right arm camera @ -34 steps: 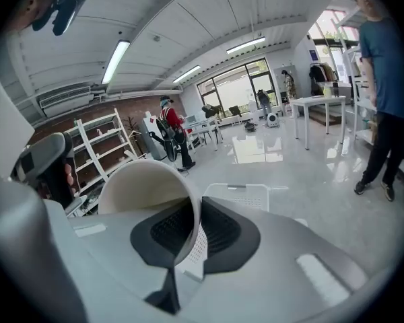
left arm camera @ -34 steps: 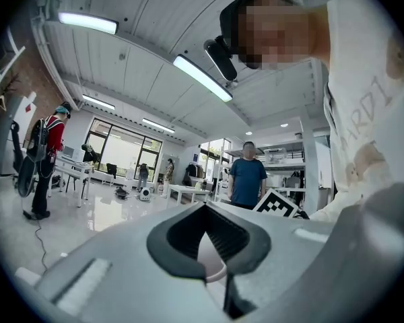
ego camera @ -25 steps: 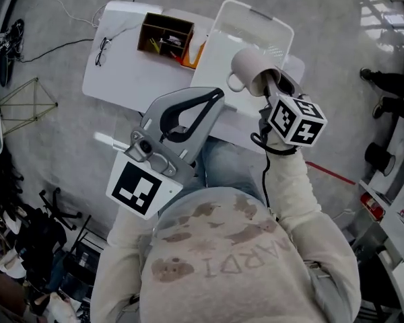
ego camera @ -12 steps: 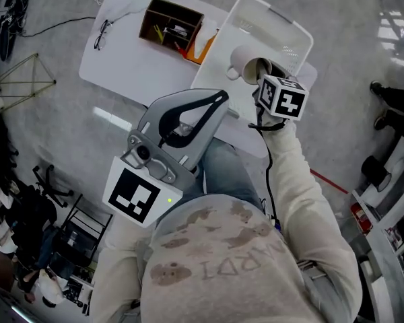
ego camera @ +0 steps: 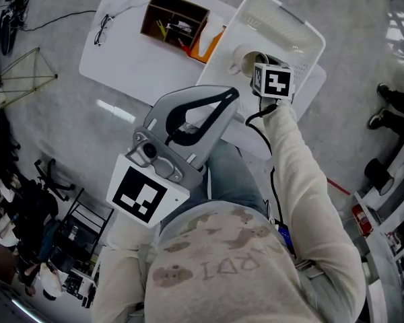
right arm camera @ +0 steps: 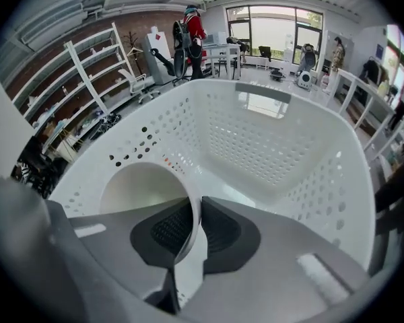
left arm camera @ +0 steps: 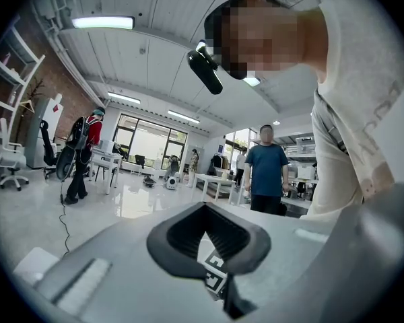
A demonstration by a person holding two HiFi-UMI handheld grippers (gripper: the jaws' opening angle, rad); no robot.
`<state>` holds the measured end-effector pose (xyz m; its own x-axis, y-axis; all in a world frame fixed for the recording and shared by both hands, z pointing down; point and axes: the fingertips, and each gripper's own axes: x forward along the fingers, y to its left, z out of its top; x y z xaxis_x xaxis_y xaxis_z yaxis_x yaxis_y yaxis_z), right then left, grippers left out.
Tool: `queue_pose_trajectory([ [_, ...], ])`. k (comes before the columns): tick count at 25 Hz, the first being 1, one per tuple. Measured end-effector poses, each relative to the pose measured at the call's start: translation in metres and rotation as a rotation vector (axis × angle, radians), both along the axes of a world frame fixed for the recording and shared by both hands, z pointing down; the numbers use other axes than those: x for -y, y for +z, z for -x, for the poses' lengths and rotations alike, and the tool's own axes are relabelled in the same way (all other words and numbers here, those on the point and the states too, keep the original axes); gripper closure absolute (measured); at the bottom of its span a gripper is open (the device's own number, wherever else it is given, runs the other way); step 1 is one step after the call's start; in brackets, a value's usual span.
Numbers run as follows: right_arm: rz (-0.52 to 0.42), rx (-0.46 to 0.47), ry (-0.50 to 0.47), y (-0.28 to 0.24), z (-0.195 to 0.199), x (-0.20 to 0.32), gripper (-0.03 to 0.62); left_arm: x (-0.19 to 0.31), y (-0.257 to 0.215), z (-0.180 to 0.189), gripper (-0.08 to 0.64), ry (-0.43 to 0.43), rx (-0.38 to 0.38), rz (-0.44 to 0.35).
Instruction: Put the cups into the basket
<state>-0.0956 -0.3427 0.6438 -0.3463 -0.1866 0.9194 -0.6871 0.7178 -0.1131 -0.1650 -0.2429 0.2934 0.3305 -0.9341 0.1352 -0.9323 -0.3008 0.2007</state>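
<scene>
A white mug (ego camera: 245,57) lies on its side inside the near end of the white perforated basket (ego camera: 291,27). My right gripper (ego camera: 258,70) is shut on the mug's rim, its marker cube facing up. In the right gripper view the thin wall of the mug (right arm camera: 140,188) is pinched between the black pads (right arm camera: 219,229), with the basket wall (right arm camera: 276,136) all around. My left gripper (ego camera: 223,98) is raised near my chest, well short of the basket, shut and holding nothing. The left gripper (left arm camera: 207,214) points up at the ceiling and a person's torso.
The basket sits on a white table (ego camera: 124,56). To its left stand a brown wooden organizer box (ego camera: 175,20) with pens and an orange item (ego camera: 212,46); a pair of glasses (ego camera: 104,31) lies farther left. People stand elsewhere in the room.
My right gripper has carried the mug forward and down from above the basket's near rim into the basket. The left gripper has stayed about where it was.
</scene>
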Motion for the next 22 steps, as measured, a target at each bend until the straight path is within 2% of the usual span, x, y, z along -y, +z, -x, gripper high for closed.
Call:
queue_pose_trajectory([
  [5, -0.025, -0.095, -0.107, 0.023, 0.005, 0.0, 0.532, 0.013, 0.013, 0.005, 0.56, 0.009, 0.012, 0.009],
  [10, -0.004, -0.155, -0.188, 0.049, 0.008, -0.009, 0.531, 0.023, 0.023, 0.008, 0.56, 0.015, 0.007, 0.02],
  [15, 0.003, -0.212, -0.233, 0.07, 0.006, -0.015, 0.531, 0.025, 0.034, 0.013, 0.56, 0.002, 0.001, 0.032],
  [22, 0.04, -0.259, -0.243, 0.091, -0.004, -0.025, 0.529, 0.021, 0.044, 0.013, 0.56, -0.002, 0.001, 0.053],
])
